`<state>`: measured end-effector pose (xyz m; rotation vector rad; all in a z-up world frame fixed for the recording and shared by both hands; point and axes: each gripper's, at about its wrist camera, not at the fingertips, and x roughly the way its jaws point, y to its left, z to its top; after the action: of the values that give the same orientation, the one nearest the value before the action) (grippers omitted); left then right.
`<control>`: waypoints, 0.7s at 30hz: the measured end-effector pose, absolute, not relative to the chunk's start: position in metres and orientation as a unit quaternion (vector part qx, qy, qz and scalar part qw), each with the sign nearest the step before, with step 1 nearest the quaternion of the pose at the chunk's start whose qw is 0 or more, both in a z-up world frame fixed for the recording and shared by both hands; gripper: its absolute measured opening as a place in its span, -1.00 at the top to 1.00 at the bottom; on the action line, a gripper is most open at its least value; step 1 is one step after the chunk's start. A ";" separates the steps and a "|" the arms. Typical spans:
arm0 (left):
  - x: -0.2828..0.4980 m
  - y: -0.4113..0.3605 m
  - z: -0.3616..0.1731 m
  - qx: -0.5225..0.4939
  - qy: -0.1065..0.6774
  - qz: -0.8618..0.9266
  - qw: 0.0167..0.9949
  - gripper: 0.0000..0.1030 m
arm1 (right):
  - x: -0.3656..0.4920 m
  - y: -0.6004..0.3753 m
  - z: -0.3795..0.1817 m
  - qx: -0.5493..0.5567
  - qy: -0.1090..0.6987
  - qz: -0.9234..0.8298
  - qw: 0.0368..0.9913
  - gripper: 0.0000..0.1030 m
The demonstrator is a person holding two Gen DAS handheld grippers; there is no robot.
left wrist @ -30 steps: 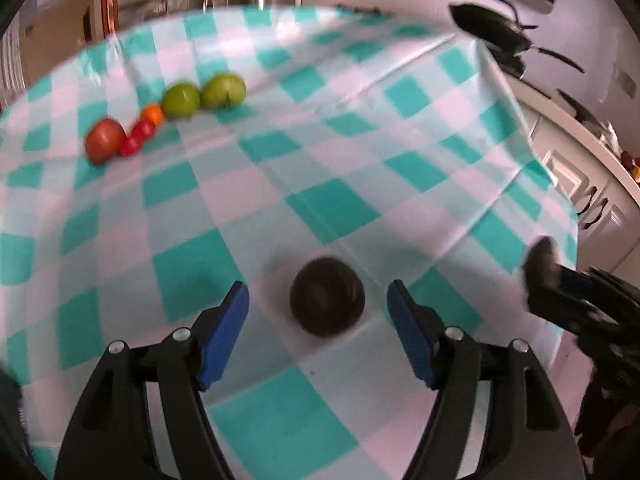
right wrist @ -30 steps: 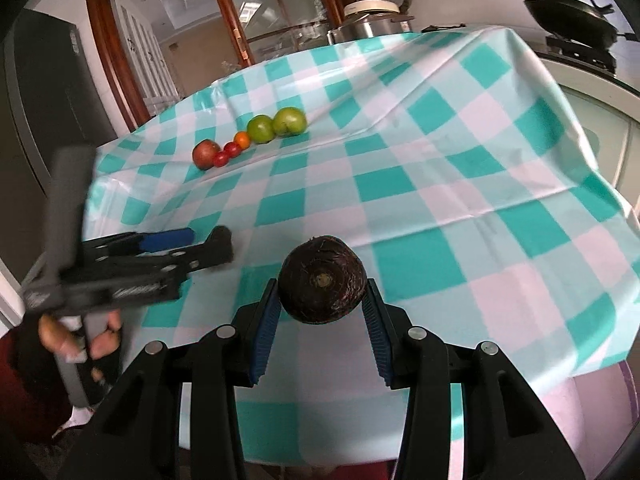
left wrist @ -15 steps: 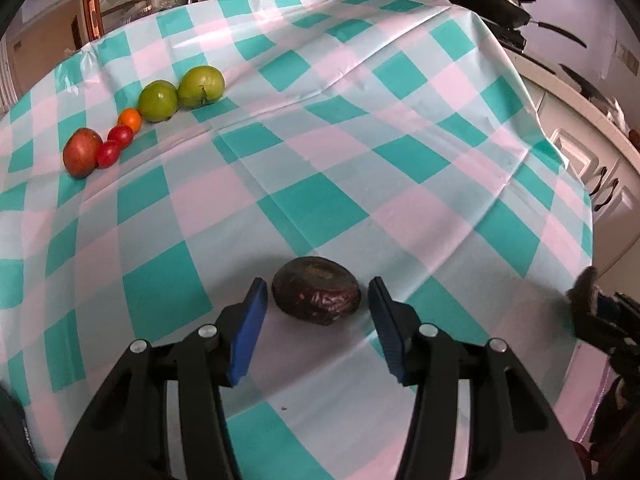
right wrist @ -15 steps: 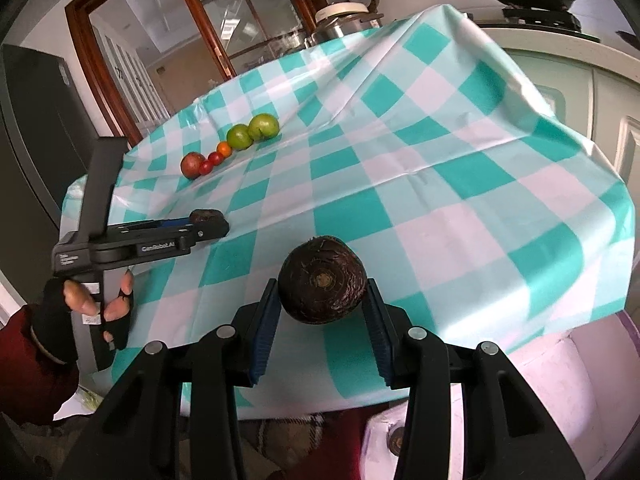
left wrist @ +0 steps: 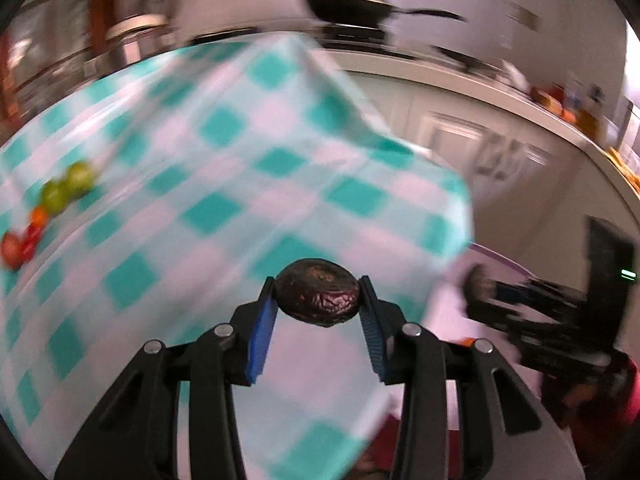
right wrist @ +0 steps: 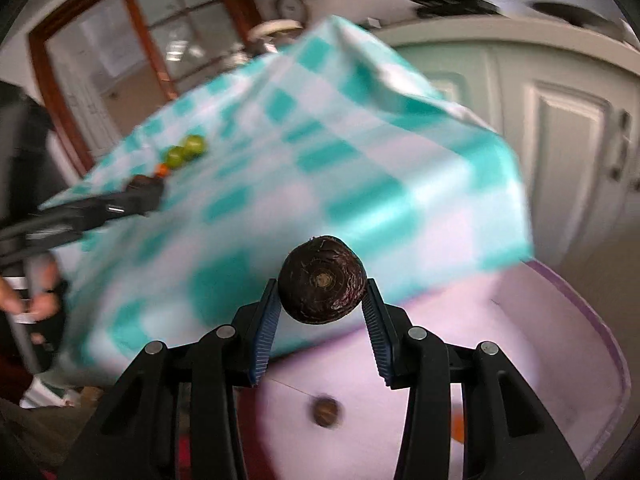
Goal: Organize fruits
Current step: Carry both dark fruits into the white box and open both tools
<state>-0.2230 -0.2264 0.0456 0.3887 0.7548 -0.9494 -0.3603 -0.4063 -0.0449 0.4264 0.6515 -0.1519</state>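
My left claw has just closed its blue pads onto a dark wrinkled fruit. My right claw grips a second dark fruit (both raised off the checked surface).
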 end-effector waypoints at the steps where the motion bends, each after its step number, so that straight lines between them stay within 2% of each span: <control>1: -0.235 -0.239 0.042 0.190 0.356 -0.465 0.788 0.21 | -0.364 -0.415 -0.053 0.208 0.335 -0.090 0.915 0.18; 6: -0.285 -0.294 0.003 0.241 0.394 -0.536 0.707 0.21 | -0.370 -0.457 -0.097 0.212 0.433 -0.144 0.864 0.19; 13: -0.327 -0.353 -0.107 0.350 0.489 -0.547 0.582 0.21 | -0.348 -0.485 -0.152 0.167 0.555 -0.152 0.800 0.19; 16: -0.327 -0.359 -0.149 0.375 0.534 -0.525 0.546 0.21 | -0.344 -0.482 -0.170 0.156 0.578 -0.152 0.786 0.19; 21: -0.332 -0.360 -0.172 0.395 0.556 -0.514 0.520 0.21 | -0.340 -0.482 -0.188 0.159 0.595 -0.155 0.772 0.19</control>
<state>-0.3321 -0.3595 -0.1715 0.9474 1.3336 -1.2332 -0.3397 -0.4818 -0.1878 0.3439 1.2896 -0.3362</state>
